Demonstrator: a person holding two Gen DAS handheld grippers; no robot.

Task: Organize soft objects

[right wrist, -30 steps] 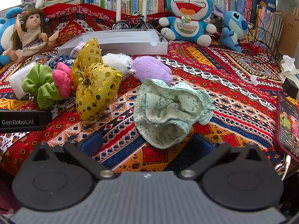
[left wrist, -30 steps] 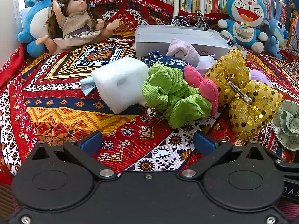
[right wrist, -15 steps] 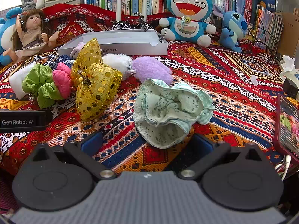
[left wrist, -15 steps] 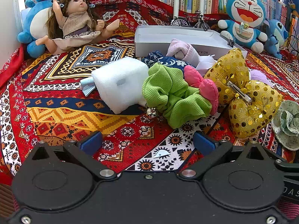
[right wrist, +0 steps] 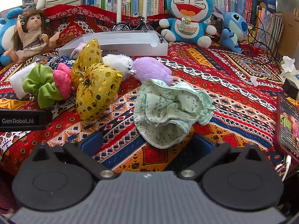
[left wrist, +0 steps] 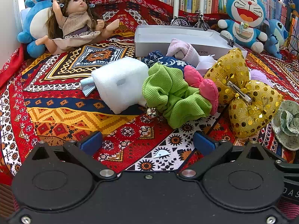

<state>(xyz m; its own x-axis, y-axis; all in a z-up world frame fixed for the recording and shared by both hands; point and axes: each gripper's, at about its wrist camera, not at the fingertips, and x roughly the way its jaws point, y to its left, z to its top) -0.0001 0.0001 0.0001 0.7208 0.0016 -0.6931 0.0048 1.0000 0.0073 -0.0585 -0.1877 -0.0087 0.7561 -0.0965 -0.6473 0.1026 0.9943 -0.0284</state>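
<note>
On the patterned red cloth [left wrist: 61,115], the soft things lay in a loose heap: a white foam block [left wrist: 119,83] touching a green scrunchie [left wrist: 172,97], a pink scrunchie [left wrist: 203,85] pressed against it, and a gold sequined bow [left wrist: 244,95] just beside that. Nearer the right gripper [right wrist: 147,142] sat a pale green floral scrunchie [right wrist: 172,110], close before its wide-spread, empty jaws. The left gripper [left wrist: 147,142] hovered before the green scrunchie, its jaws likewise apart and holding nothing. Behind the heap stood a shallow white box [right wrist: 129,43], with a purple pompom [right wrist: 151,70] and a white pompom [right wrist: 117,62] touching in front of it.
</note>
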